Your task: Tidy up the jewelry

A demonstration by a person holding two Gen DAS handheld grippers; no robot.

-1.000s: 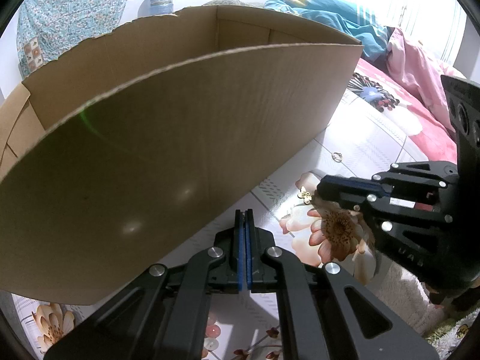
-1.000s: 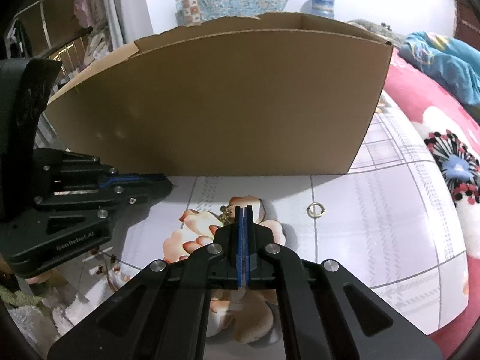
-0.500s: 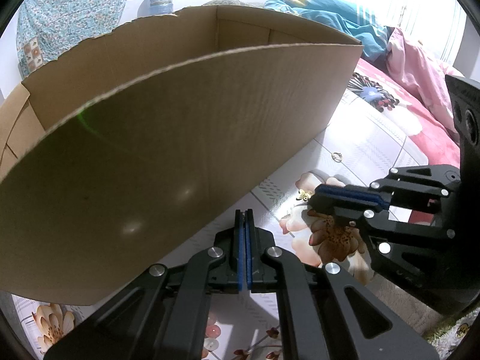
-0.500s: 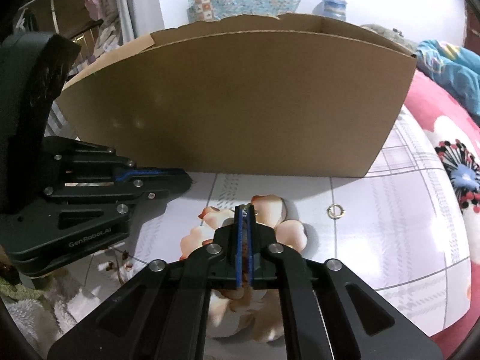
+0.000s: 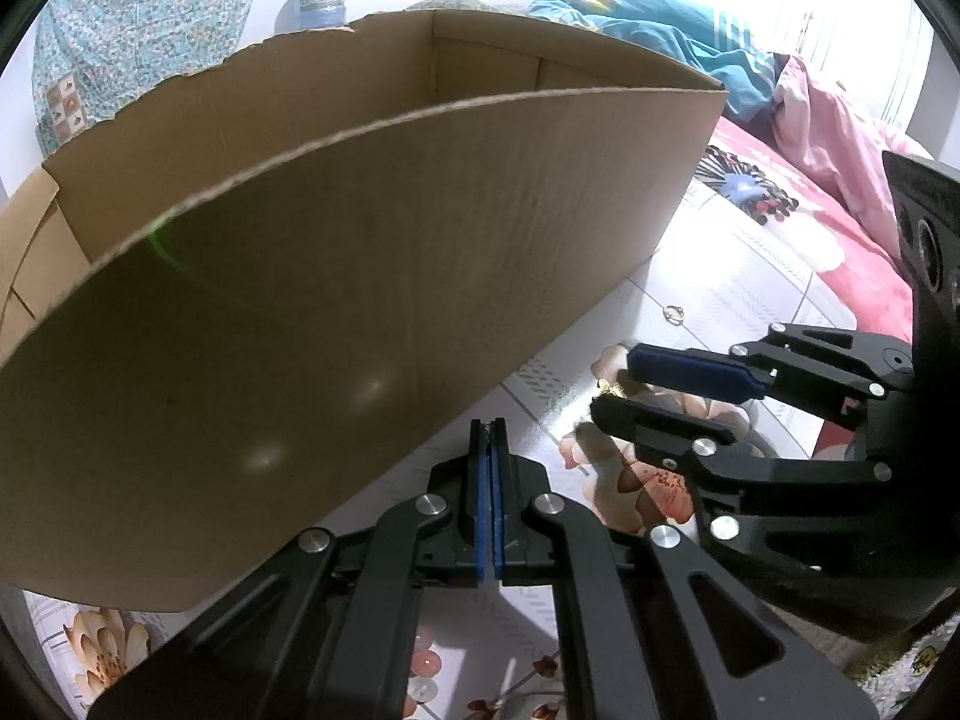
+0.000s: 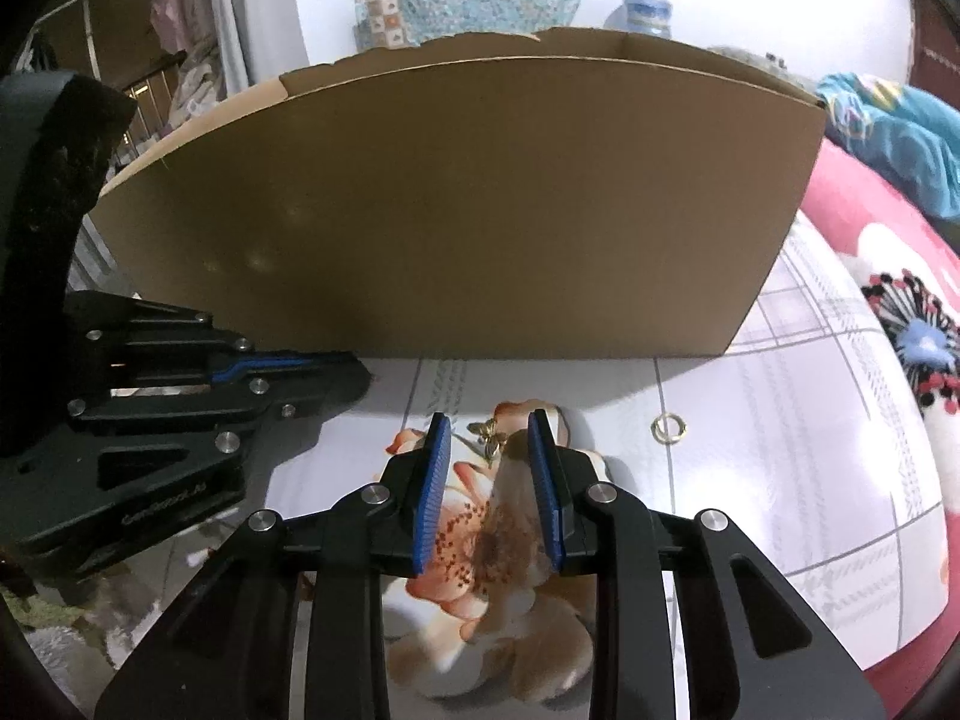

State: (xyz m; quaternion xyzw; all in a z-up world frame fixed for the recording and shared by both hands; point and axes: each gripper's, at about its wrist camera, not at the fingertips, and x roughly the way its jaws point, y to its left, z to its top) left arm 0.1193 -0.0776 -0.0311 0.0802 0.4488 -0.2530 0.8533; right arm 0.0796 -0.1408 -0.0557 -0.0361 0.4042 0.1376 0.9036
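A small gold flower-shaped piece of jewelry (image 6: 489,437) lies on the floral sheet, between the tips of my right gripper (image 6: 489,429), whose jaws are opening and do not touch it. From the left wrist view the same piece (image 5: 607,385) peeks out between the right gripper (image 5: 612,381) fingers. A gold ring (image 6: 671,426) (image 5: 676,314) lies on the sheet to the right. My left gripper (image 5: 488,429) is shut with nothing in it, close to the wall of a large cardboard box (image 5: 360,276) (image 6: 468,210).
The open-topped cardboard box stands right behind both grippers. The floral bed sheet (image 6: 780,450) runs to a red and pink blanket (image 5: 810,180) on the right. Blue bedding (image 5: 648,24) and a water jug (image 6: 645,12) lie beyond the box.
My right gripper went from shut to jaws apart and edged forward, so the gold flower piece now sits between its tips. The left gripper stayed put and shut.
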